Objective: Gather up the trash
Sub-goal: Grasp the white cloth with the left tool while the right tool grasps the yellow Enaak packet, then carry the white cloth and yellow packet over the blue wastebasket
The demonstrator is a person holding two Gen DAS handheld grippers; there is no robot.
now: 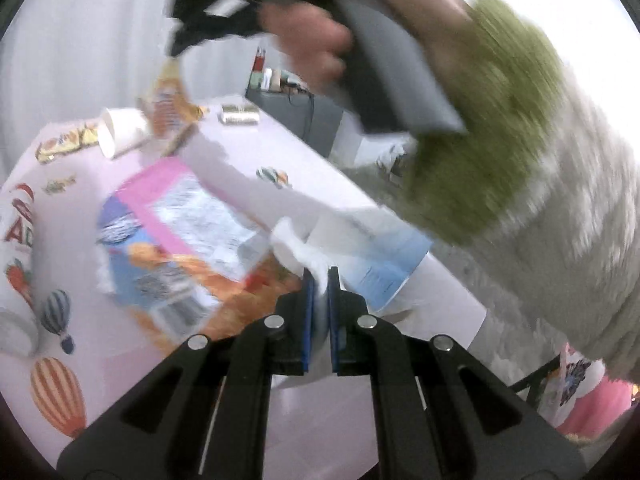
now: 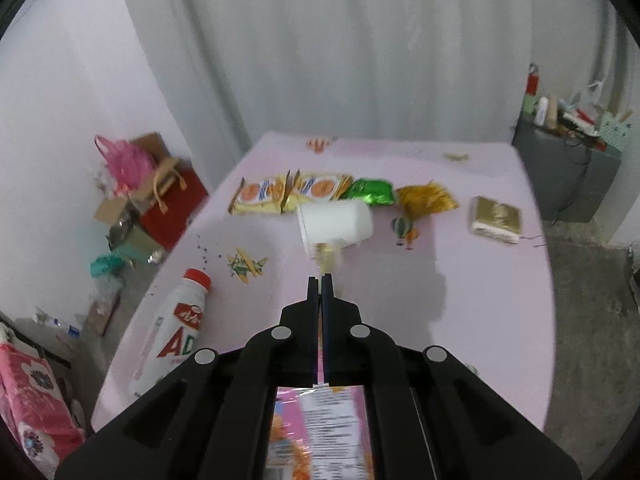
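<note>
Lifting a small yellow wrapper (image 2: pixel 328 257) above the pink counter (image 2: pixel 480 300) in the clenched right claw (image 2: pixel 320 279), left claw (image 1: pixel 319 280) pinching what looks like a white bag's edge (image 1: pixel 292 246); next, probably carrying it over the bag's mouth and releasing.

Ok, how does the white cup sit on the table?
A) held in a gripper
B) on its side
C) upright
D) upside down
B: the cup lies on its side on the table, clear of both grippers.
</note>
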